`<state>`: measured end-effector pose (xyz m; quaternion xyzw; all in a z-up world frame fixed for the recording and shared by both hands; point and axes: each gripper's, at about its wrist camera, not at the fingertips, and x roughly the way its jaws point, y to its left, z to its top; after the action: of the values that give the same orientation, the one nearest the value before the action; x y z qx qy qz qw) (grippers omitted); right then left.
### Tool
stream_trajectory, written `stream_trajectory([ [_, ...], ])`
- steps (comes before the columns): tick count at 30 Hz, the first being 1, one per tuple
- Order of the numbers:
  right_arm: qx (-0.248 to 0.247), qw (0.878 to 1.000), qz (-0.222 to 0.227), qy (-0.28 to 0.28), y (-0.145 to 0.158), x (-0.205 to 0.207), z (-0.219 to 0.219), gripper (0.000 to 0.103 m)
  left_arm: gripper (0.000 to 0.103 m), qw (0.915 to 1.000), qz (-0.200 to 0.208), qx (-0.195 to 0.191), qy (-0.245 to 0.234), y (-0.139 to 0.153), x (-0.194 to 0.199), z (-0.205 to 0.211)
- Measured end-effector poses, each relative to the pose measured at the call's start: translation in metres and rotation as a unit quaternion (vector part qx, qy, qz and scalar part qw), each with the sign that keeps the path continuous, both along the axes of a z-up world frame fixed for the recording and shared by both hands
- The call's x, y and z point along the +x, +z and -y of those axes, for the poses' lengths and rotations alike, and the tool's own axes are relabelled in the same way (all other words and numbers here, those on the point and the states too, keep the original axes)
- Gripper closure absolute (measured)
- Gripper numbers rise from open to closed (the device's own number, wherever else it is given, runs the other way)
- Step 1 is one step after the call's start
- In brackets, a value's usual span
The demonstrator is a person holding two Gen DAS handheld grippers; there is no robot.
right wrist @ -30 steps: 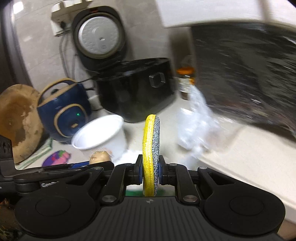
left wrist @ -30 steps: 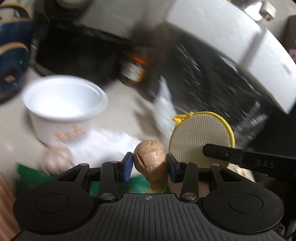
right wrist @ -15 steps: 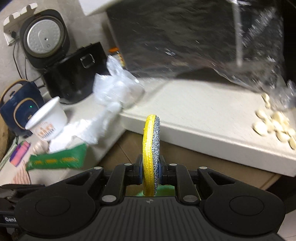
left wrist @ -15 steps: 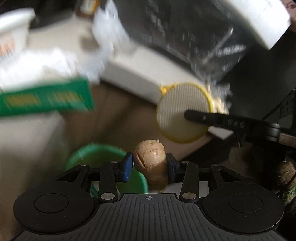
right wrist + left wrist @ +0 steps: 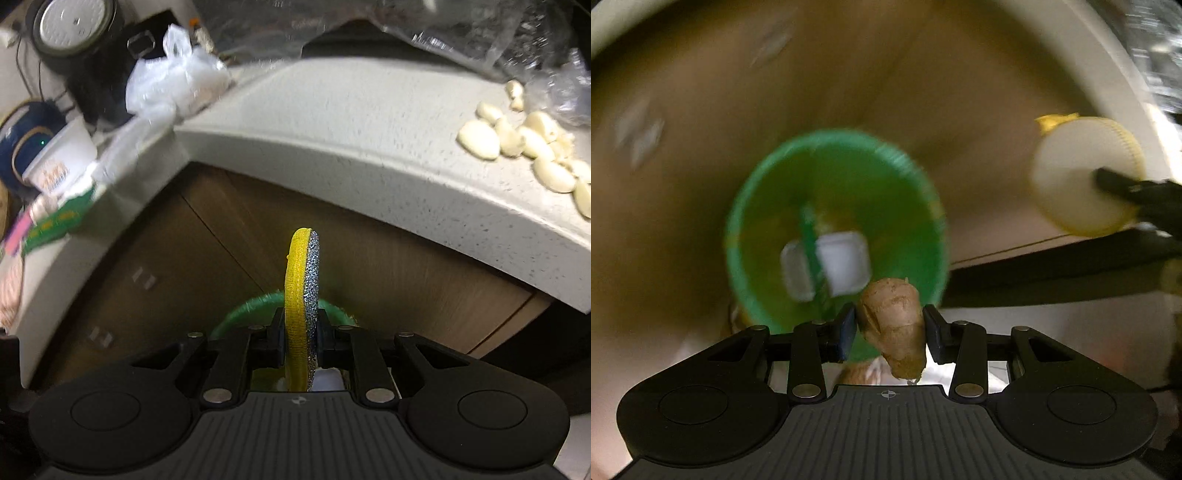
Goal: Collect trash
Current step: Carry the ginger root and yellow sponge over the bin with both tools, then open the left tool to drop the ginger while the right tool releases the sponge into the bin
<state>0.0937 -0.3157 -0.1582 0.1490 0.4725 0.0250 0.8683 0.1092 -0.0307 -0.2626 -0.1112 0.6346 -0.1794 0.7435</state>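
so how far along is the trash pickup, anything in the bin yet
Done: the green bin already holds a white tray and a green wrapper.
In hand: the left gripper grips a ginger piece over the bin; the right gripper pinches a round yellow scrubber.
Left: the paper cup, green packet and plastic bag lie on the counter.

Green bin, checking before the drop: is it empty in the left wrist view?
No, the green bin already holds a white container at its bottom.
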Motion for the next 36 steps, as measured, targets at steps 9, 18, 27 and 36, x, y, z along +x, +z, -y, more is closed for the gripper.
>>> stream_trajectory([
  [9,-0.017,0.997,-0.035,0.066,-0.047,0.025,-0.015,0.088,0.059,0.9944,-0.064,0.001,0.084,-0.111,0.026,0.016],
  [18,-0.04,0.992,-0.068,0.096,-0.07,0.008,-0.014,0.088,0.057,0.9873,-0.069,-0.027,0.141,-0.168,0.057,0.052],
  [27,-0.037,0.989,-0.091,0.114,-0.093,0.009,-0.023,0.088,0.059,0.9779,-0.037,-0.077,0.191,-0.139,0.046,0.012],
  [36,-0.063,0.983,-0.106,0.136,-0.128,0.031,-0.05,0.088,0.059,0.9656,-0.025,-0.101,0.239,-0.113,0.023,-0.038],
])
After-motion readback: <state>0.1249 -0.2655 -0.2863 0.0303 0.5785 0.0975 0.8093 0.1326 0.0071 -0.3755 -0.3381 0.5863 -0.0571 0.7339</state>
